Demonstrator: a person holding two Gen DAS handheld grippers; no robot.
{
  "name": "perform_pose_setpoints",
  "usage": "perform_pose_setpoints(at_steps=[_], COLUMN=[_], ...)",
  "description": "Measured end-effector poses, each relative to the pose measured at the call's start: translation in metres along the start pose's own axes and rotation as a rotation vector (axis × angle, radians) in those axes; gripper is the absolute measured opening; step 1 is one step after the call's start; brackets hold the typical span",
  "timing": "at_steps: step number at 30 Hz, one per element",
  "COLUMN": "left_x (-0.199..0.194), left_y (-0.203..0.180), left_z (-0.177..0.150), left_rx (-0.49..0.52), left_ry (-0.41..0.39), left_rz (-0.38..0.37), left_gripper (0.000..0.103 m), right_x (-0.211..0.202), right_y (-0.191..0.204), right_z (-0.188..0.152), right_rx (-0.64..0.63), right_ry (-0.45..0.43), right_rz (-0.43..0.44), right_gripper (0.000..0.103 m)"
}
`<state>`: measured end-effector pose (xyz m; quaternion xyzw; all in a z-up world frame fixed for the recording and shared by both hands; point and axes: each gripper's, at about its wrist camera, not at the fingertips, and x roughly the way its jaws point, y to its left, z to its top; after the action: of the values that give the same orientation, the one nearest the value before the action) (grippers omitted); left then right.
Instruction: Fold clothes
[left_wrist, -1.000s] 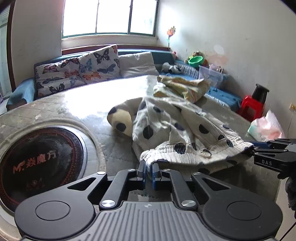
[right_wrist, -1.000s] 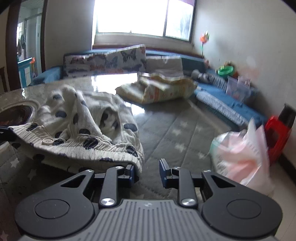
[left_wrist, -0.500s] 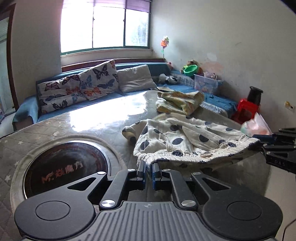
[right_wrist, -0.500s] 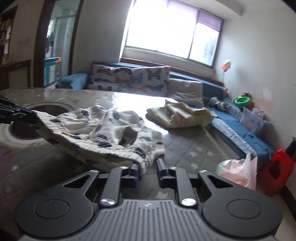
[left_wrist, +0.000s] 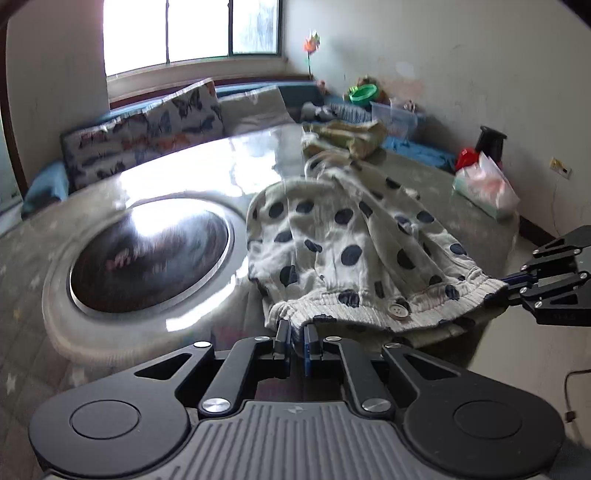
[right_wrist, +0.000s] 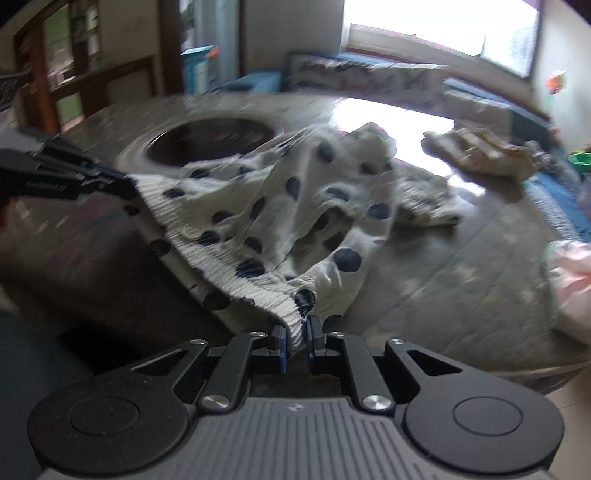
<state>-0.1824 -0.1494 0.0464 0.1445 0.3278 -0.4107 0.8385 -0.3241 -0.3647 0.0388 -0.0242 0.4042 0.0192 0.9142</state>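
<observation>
White trousers with dark polka dots (left_wrist: 343, 236) hang by their ribbed waistband between my two grippers, the legs trailing onto the grey table (left_wrist: 221, 166). My left gripper (left_wrist: 295, 332) is shut on one waistband end. My right gripper (right_wrist: 295, 332) is shut on the other end; it also shows in the left wrist view (left_wrist: 517, 286). The left gripper shows in the right wrist view (right_wrist: 110, 177). The trousers (right_wrist: 280, 206) have a white button (left_wrist: 397, 310) on the band.
A round dark hotplate (left_wrist: 147, 254) is set in the table on the left. A folded yellowish garment (left_wrist: 347, 138) lies at the far side. A pink plastic bag (left_wrist: 487, 184) sits at the right edge. A sofa with butterfly cushions (left_wrist: 147, 136) stands behind.
Both grippers lifted the waistband and pulled it back toward the near table edge. The right gripper closed fully on the band. The trousers slid nearer the hotplate.
</observation>
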Motion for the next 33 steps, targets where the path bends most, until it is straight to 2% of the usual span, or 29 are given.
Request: perform_pose_setpoints(at_steps=[3, 7, 9, 12, 17, 22, 24, 28, 33], left_x=[-0.001, 0.003, 0.002, -0.001, -0.008, -0.017, -0.017, -0.008, 0.02], left_y=[0.003, 0.008, 0.009, 0.009, 0.013, 0.022, 0.026, 0.035, 0.042], left_z=[-0.008, -0.012, -0.011, -0.007, -0.004, 0.009, 0.016, 0.039, 0.072], left_rx=[0.001, -0.003, -0.009, 0.016, 0.045, 0.046, 0.043, 0.035, 0.024], left_ry=[0.028, 0.044, 0.046, 0.043, 0.041, 0.013, -0.001, -0.034, -0.055], left_rz=[-0.003, -0.007, -0.016, -0.019, -0.028, -0.02, -0.01, 0.026, 0.031], left_gripper=[0.008, 0.011, 0.011, 0.023, 0.029, 0.029, 0.029, 0.029, 0.029], right_x=[0.0, -0.011, -0.02, -0.032, -0.043, -0.017, 0.001, 0.04, 0.085], right_y=[0.003, -0.006, -0.013, -0.022, -0.027, -0.046, -0.054, -0.064, -0.072], right_z=[0.0, 0.007, 0.011, 0.021, 0.043, 0.092, 0.114, 0.15, 0.176], right_rx=[-0.014, -0.005, -0.005, -0.016, 0.001, -0.017, -0.008, 0.0, 0.001], right_ry=[0.027, 0.024, 0.021, 0.013, -0.083, -0.207, -0.23, -0.24, -0.195], right_rz=[0.057, 0.128, 0.164, 0.201, 0.13, 0.007, -0.014, -0.027, -0.04], right_gripper=[0.019, 0.022, 0.03, 0.037, 0.037, 0.036, 0.036, 0.034, 0.034])
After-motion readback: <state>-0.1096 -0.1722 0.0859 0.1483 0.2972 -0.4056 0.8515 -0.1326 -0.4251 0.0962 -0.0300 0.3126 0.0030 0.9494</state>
